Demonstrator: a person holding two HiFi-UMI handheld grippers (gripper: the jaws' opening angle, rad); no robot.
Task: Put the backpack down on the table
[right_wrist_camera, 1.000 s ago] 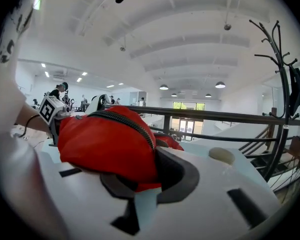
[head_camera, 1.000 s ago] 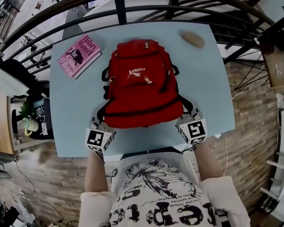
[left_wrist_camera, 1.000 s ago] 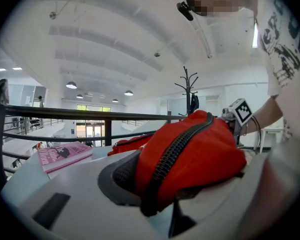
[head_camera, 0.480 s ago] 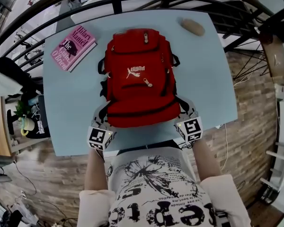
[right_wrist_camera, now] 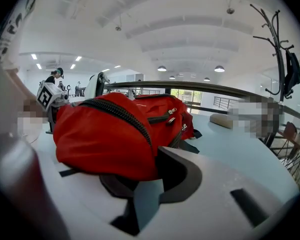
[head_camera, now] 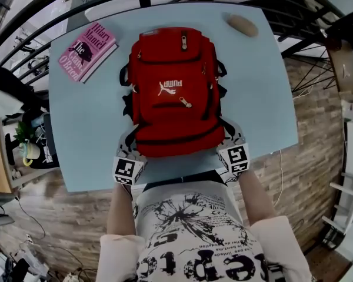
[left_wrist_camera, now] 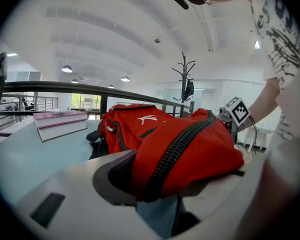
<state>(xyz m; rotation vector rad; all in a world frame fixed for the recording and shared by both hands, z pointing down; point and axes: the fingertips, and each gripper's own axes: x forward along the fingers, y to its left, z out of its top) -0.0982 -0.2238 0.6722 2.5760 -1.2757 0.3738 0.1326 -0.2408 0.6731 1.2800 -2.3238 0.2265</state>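
Lying lengthwise, top toward the desk's (head_camera: 88, 128) far edge, the backpack (head_camera: 175, 93) sits lower than before. The left gripper's (head_camera: 128, 148) jaws have just been opening around its base, and the right gripper (head_camera: 229, 137) pinches it narrowly.

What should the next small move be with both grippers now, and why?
Probably open both grippers wider and draw them back. The backpack already lies flat on the table; the left gripper's jaws have just been opening around its near corner, while the right gripper seems closed on the other.
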